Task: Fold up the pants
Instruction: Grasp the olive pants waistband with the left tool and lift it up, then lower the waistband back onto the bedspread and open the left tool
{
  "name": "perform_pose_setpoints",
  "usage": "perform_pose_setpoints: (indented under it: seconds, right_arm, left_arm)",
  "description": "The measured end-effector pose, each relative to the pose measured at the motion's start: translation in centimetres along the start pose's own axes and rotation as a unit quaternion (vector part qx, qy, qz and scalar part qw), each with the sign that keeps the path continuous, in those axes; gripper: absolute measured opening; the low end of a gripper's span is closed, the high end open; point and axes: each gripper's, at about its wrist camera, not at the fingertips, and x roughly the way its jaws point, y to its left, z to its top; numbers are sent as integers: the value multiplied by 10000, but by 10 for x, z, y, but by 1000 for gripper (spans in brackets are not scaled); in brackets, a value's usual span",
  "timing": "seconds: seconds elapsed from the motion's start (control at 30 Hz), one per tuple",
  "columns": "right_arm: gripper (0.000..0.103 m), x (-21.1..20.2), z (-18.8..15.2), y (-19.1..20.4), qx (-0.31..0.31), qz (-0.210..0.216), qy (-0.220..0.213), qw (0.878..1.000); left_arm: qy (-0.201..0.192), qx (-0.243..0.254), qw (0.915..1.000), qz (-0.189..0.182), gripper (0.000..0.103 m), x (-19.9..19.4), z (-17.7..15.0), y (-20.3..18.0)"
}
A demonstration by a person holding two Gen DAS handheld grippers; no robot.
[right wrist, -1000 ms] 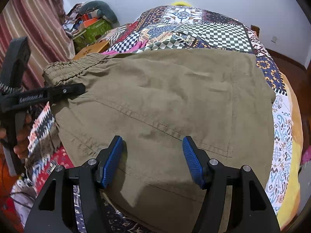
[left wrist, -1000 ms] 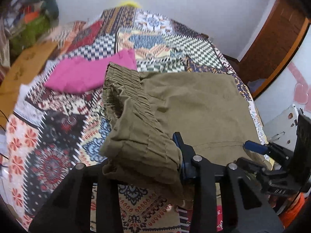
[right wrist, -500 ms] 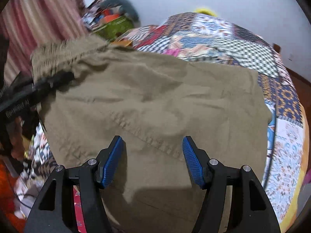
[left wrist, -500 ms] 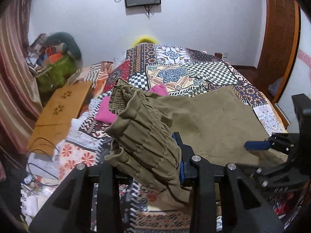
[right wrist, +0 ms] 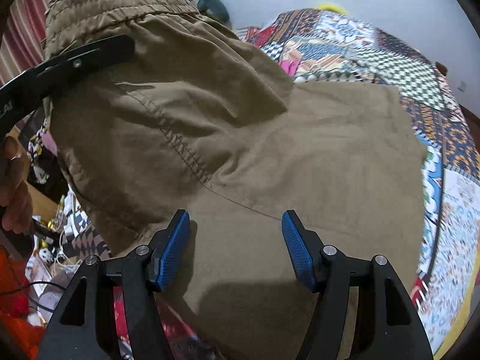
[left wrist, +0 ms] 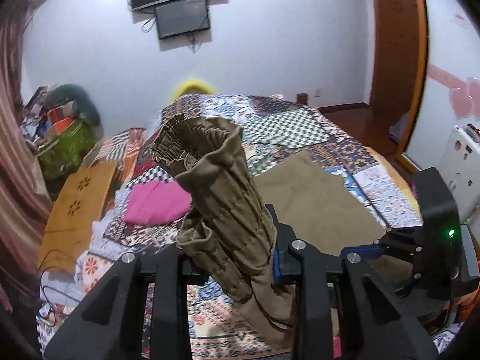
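Fingers first: the left gripper [left wrist: 237,258] is clamped on the bunched elastic waistband [left wrist: 210,162] of the olive pants [right wrist: 300,156], and its jaws are closing a bit tighter on the cloth. The right gripper [right wrist: 237,246] is held wide apart just above the fabric, nothing pinched. One waist corner is lifted up off the patchwork bedspread [right wrist: 420,69] while the rest is spread flat on it. Trouble could be expected if only that thick wad is pulled across: the loose side would likely be dragged and the fold skewed, or the pink garment [left wrist: 156,201] could get caught up. Readable writing is scarce; only "AI" is made out on the left gripper's arm in the right wrist view.
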Motion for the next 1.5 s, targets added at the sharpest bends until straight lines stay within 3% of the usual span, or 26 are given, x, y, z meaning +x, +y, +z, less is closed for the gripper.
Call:
perform_pose_setpoints:
  seconds: [0.27,0.53,0.87,1.13,1.27,1.4,1.47,1.5]
  right_arm:
    - [60,-56,-26,-52,607,-774,-548,9936]
    - [60,-50,-59,-93,1001,-1181,-166,9878]
    - [60,-53,-70,-102,1132,-962,-270,9885]
    - [60,-54,-77,-108,1287,-903,-311,9871]
    - [60,-57,-78,-111,1340,-935,-356,9859]
    - [60,-66,-80,-113,1390,-1030,-419,9840]
    - [60,-70,-81,-116,1440,-1076,-462,9826]
    - [60,-73,-81,-118,1464,-1107,-486,9818]
  left_arm:
    - [14,179,9995,-258,29,3,14,-29]
    - [185,296,9980,-529,29,15,28,-56]
    - [622,585,9921,-921,29,45,29,-107]
    - [1288,872,9790,-1320,29,78,10,-149]
    - [1659,741,9716,-1514,31,93,2,-152]
    - [1808,620,9688,-1581,36,97,-3,-153]
    - [1820,541,9661,-1752,54,96,-5,-154]
    - [1870,381,9620,-1953,71,96,-6,-152]
